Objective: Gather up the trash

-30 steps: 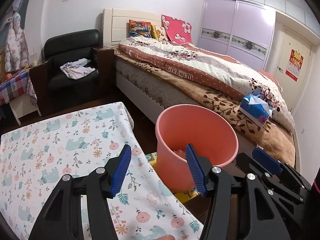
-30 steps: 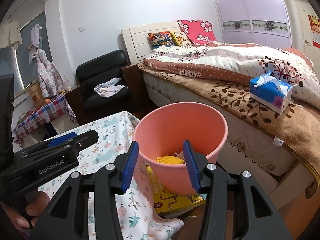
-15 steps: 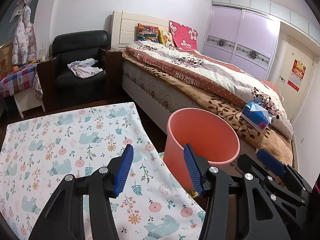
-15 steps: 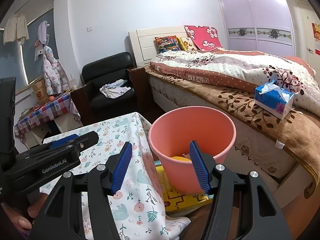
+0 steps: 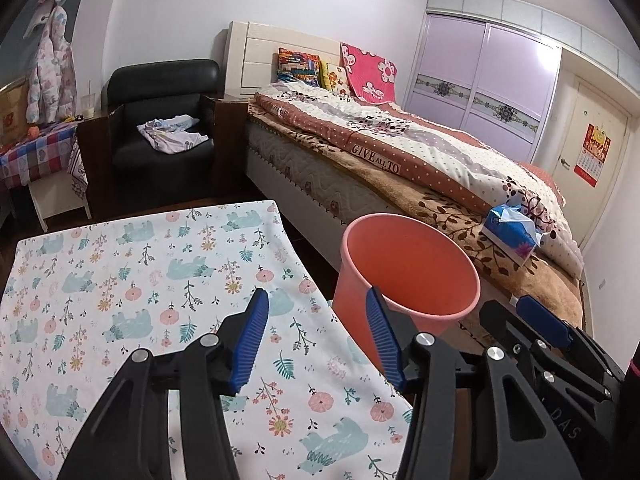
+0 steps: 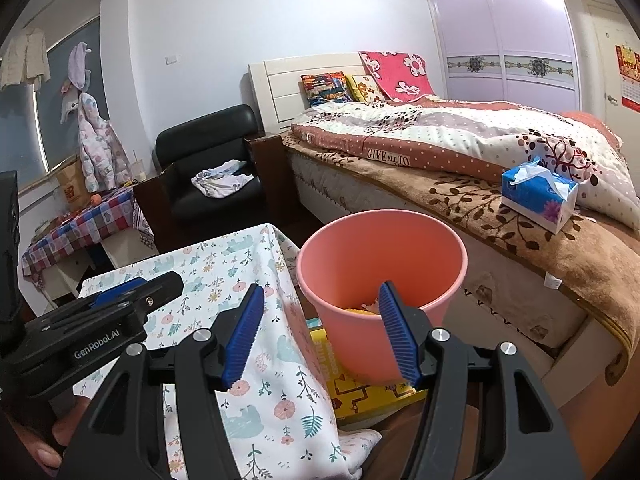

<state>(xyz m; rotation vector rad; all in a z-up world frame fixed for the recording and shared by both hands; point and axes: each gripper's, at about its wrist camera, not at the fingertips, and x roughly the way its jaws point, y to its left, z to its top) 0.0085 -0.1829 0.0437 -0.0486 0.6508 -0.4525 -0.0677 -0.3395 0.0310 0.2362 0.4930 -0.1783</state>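
claws (image 6: 320, 332) backed off | pink bin (image 6: 382, 280): yellow scrap (image 6: 360, 311) inside

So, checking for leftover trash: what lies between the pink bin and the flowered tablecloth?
In the right wrist view, only a yellow box under the pink bin, beside the flowered tablecloth.

Smooth plastic bin (image 6: 382, 256), printed cloth (image 5: 120, 280)
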